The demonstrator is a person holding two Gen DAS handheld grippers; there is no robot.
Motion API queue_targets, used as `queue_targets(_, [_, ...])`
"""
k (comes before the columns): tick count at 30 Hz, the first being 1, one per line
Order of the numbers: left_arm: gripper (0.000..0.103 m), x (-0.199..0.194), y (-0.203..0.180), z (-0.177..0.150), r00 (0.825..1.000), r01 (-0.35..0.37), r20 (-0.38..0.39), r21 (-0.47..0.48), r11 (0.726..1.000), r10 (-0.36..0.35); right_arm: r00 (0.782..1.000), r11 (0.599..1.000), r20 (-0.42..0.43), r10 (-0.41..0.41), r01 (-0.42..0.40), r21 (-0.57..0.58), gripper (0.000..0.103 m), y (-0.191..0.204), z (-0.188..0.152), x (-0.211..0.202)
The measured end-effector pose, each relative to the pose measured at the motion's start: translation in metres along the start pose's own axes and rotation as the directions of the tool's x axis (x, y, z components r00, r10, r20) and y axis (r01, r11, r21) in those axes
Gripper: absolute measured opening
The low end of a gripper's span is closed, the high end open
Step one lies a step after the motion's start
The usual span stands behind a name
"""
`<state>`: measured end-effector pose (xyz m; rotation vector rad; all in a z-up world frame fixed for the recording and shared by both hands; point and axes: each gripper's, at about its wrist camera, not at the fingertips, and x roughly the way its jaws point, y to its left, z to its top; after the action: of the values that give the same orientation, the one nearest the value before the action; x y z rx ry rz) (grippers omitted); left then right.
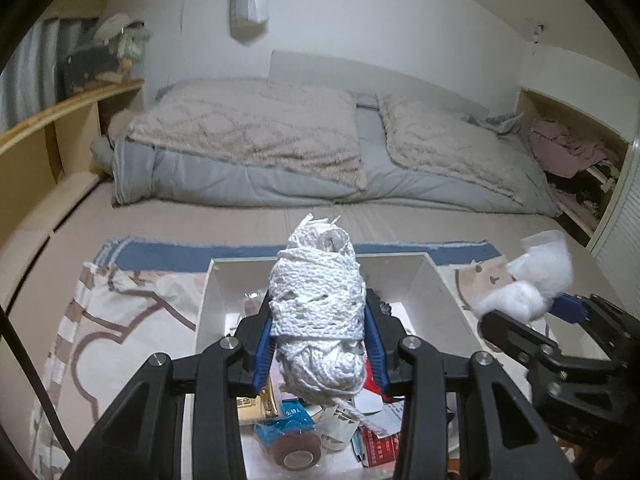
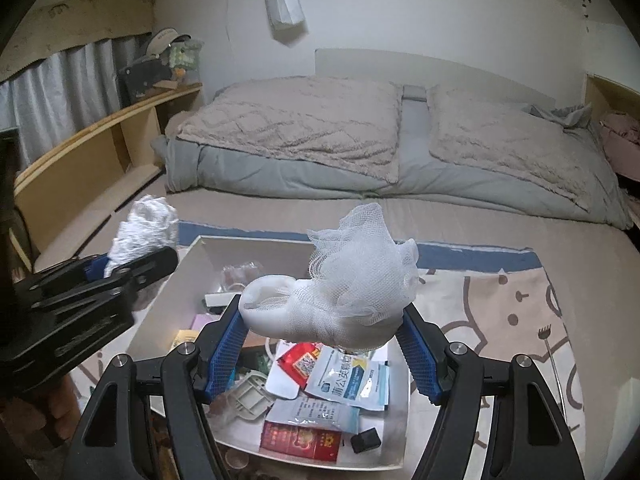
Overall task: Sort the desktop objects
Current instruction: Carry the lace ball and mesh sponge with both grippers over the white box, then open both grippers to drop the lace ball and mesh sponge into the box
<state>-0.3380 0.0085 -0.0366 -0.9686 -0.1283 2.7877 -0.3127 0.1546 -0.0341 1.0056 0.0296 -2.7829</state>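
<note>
My left gripper is shut on a ball of white string and holds it above the white box. It also shows in the right wrist view at the left, with the string sticking up. My right gripper is shut on a white gauze bundle above the same box. In the left wrist view it appears at the right with the gauze.
The box holds several packets, a red pack, a tape roll and a small black block. It stands on a patterned cloth on a bed. Quilts lie behind; a wooden shelf is at left.
</note>
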Motion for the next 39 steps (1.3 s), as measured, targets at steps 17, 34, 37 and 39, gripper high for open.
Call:
queue_targets(17, [0.039, 0.080, 0.005, -0.001, 0.989, 0.030, -0.138, -0.121, 0.992, -0.047, 0.997, 0.999, -0.080, -0.017, 0.019, 0.027, 0.073, -0.013, -0.007, 0.044])
queue_targets(34, [0.068, 0.102, 0.006, -0.003, 0.989, -0.014, -0.149, -0.137, 0.990, -0.007, 0.993, 0.999, -0.116, -0.022, 0.026, 0.035, 0.073, -0.021, -0.011, 0.066])
queue_targets(37, [0.071, 0.097, 0.006, -0.001, 0.990, -0.011, -0.143, -0.125, 0.992, -0.007, 0.994, 0.999, -0.112, -0.019, 0.024, 0.039, 0.073, -0.022, -0.009, 0.068])
queue_targets(39, [0.072, 0.092, 0.006, 0.001, 0.991, -0.015, -0.133, -0.111, 0.994, 0.000, 0.994, 0.999, -0.106, -0.018, 0.022, 0.045, 0.073, -0.022, -0.006, 0.069])
